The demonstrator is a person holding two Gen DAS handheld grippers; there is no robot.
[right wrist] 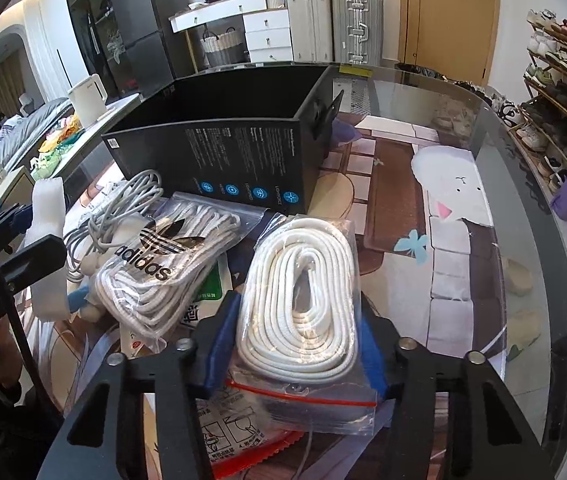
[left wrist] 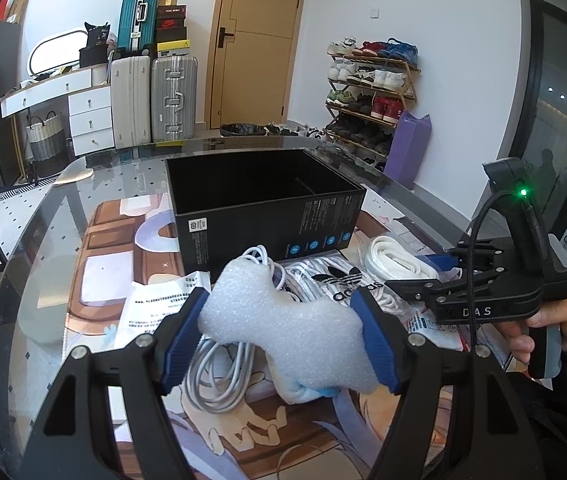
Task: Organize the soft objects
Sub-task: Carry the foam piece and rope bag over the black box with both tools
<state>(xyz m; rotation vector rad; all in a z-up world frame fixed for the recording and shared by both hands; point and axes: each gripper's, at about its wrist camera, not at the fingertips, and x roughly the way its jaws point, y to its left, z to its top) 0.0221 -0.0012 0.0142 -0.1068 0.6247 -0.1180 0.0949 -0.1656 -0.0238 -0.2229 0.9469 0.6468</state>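
My left gripper (left wrist: pixel 279 338) is shut on a white foam piece (left wrist: pixel 283 320) and holds it above the table, in front of an open black box (left wrist: pixel 263 196). The foam also shows at the left of the right wrist view (right wrist: pixel 47 240). My right gripper (right wrist: pixel 295 344) is shut on a clear zip bag of coiled white laces (right wrist: pixel 299 300), low over the table. An Adidas bag of laces (right wrist: pixel 155 268) and a grey coiled cable (right wrist: pixel 119 212) lie beside it, in front of the black box (right wrist: pixel 223 144).
Printed plastic packets (left wrist: pixel 155 312) lie on the glass table with its picture mat (right wrist: pixel 443 240). The table's curved edge (right wrist: pixel 543 208) runs to the right. Suitcases, a drawer unit and a shoe rack (left wrist: pixel 371 84) stand beyond.
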